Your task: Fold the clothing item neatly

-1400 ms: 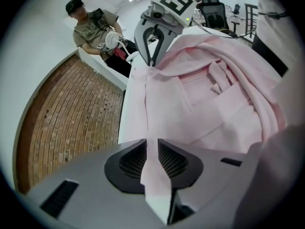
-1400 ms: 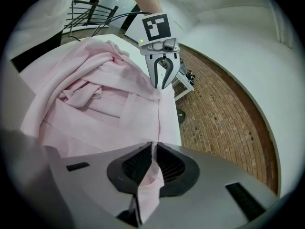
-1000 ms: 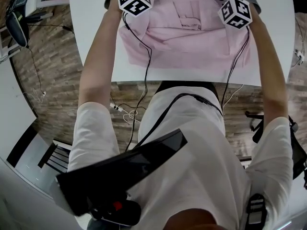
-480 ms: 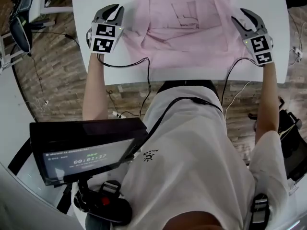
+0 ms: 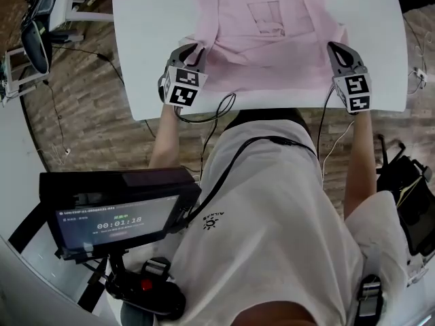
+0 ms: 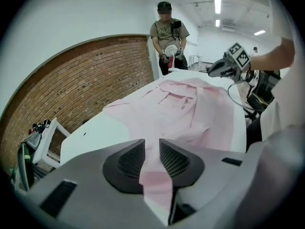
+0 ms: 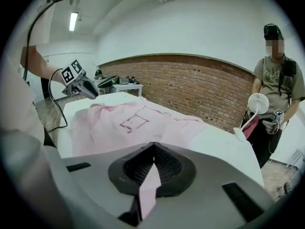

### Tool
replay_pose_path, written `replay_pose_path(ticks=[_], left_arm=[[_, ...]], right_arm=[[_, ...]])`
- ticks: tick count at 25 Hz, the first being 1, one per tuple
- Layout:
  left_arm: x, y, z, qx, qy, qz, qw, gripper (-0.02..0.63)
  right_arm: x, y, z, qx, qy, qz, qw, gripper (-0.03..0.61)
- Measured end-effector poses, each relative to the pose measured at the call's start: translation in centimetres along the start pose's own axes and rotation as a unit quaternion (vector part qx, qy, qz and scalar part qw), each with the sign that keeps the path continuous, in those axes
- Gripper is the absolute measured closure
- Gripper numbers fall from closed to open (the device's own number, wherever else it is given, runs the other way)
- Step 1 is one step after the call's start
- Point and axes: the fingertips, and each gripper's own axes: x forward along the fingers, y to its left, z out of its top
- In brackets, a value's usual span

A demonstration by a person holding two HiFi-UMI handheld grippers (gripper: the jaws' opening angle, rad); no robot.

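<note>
A pink shirt (image 5: 272, 32) lies spread on the white table (image 5: 143, 39), chest pocket up. My left gripper (image 5: 192, 49) is at the shirt's near left corner and my right gripper (image 5: 338, 48) at its near right corner. In the left gripper view, pink cloth (image 6: 155, 185) fills the narrow gap between the pads (image 6: 131, 159); these jaws have just been closing and grip it. In the right gripper view a fold of shirt (image 7: 148, 185) is pinched in the jaws, which have just been closing too. Each gripper shows in the other's view: right gripper (image 6: 213, 71), left gripper (image 7: 94, 94).
A person (image 6: 167, 32) stands at the table's far end holding a small white fan (image 7: 258, 103). A brick wall (image 7: 190, 89) runs behind. Cables (image 5: 221, 107) hang over the near table edge. A screen (image 5: 115, 216) is mounted at my chest. Racks (image 5: 34, 32) stand on the floor at left.
Both grippers left the shirt's far part, swung out to the table's sides, then came in to the shirt's near corners. Their jaws went from open to closed on the cloth.
</note>
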Motion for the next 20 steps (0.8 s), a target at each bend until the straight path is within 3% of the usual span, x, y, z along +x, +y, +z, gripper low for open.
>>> replay_pose_path(ticks=[6,15,16,18,20], left_arm=[[2.4,-2.1,-2.1,0.035,0.046,0.028,0.9979,0.476],[3.5,-1.6,-2.8,0.006,0.043,0.072,0.9964,0.477],[3.4,-1.4,-2.8,0.001,0.041,0.074,0.9964,0.484],[2.8,-0.9,-2.5,-0.014,0.031,0.082,0.9961,0.56],[2.1,-0.2,-1.9,-0.034,0.018,0.084,0.9957,0.581]], right_arm=[[0.0,1.4,-2.4,0.008,0.024,-0.008,1.0,0.572],[-0.9,1.5,-4.6,0.031,0.041,-0.042,0.998,0.523],[-1.0,1.5,-4.7,0.033,0.043,-0.044,0.998,0.523],[-1.2,1.4,-4.9,0.036,0.044,-0.047,0.997,0.523],[-1.3,1.2,-5.2,0.038,0.043,-0.049,0.997,0.523]])
